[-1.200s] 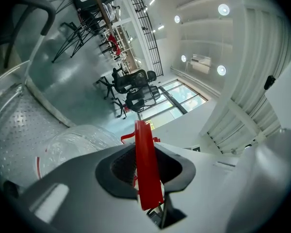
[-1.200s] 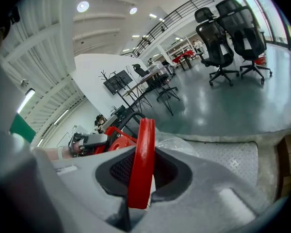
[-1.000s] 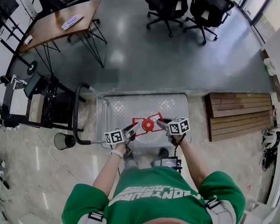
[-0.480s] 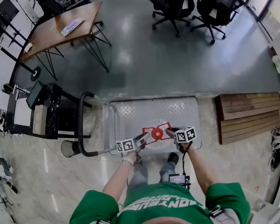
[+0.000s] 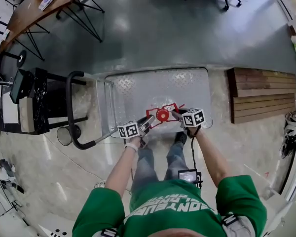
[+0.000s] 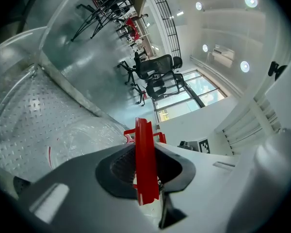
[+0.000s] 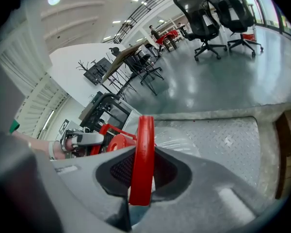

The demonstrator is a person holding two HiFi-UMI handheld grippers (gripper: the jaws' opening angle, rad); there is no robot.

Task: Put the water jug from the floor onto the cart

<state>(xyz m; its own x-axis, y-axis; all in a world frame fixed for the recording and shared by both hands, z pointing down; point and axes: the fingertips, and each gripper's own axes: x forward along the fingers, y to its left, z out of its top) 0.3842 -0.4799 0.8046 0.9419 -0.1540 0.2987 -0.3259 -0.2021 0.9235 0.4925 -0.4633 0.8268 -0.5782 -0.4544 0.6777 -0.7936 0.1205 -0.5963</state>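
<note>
A clear water jug (image 5: 163, 124) with a red cap (image 5: 162, 115) and a red carrying handle (image 5: 153, 114) hangs over the near edge of the metal cart deck (image 5: 153, 90). My left gripper (image 5: 144, 124) is shut on the handle's left bar (image 6: 146, 166). My right gripper (image 5: 176, 115) is shut on the handle's right bar (image 7: 141, 159). In the right gripper view the jug's clear shoulder (image 7: 172, 142) and red cap (image 7: 117, 142) lie just past the jaws, with the left gripper (image 7: 85, 140) beyond them.
The cart has a black push handle (image 5: 71, 112) on its left side. A black stand (image 5: 32, 100) sits left of it, and a wooden pallet (image 5: 264, 95) lies right of the cart. The person's legs (image 5: 160, 159) stand close behind the jug.
Both grippers have come down together with the jug, which now hangs lower over the cart's near edge. The head camera has tilted further down.
</note>
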